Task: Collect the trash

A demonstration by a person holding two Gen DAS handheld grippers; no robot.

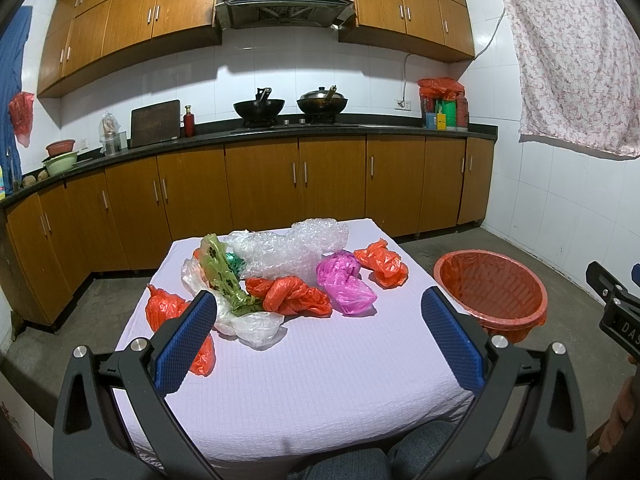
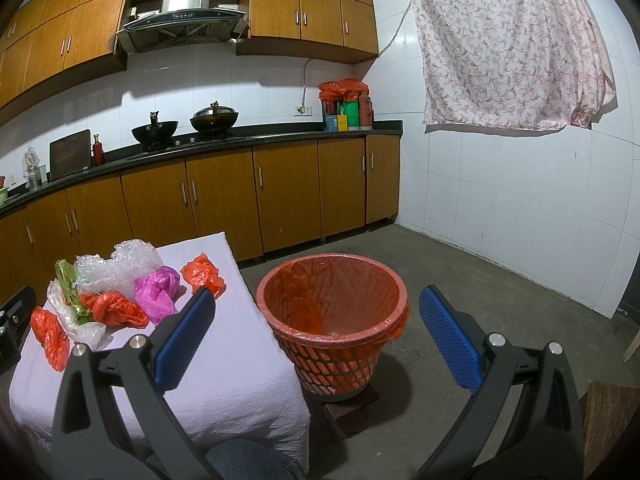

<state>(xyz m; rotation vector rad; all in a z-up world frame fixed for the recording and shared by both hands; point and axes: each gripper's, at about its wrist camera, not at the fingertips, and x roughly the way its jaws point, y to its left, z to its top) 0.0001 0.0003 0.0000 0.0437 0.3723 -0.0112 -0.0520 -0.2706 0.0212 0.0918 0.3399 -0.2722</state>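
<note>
Crumpled plastic bags lie on a table with a pale lilac cloth: an orange knotted bag, a pink bag, an orange bag at the right, an orange bag at the left, a green bag, a white bag and bubble wrap. My left gripper is open and empty, above the table's near half. A red trash basket with an orange liner stands on the floor right of the table. My right gripper is open and empty, in front of the basket.
Wooden kitchen cabinets and a dark counter with two woks run along the back wall. A floral cloth hangs on the white tiled right wall. The floor is bare concrete. The basket stands on a dark block.
</note>
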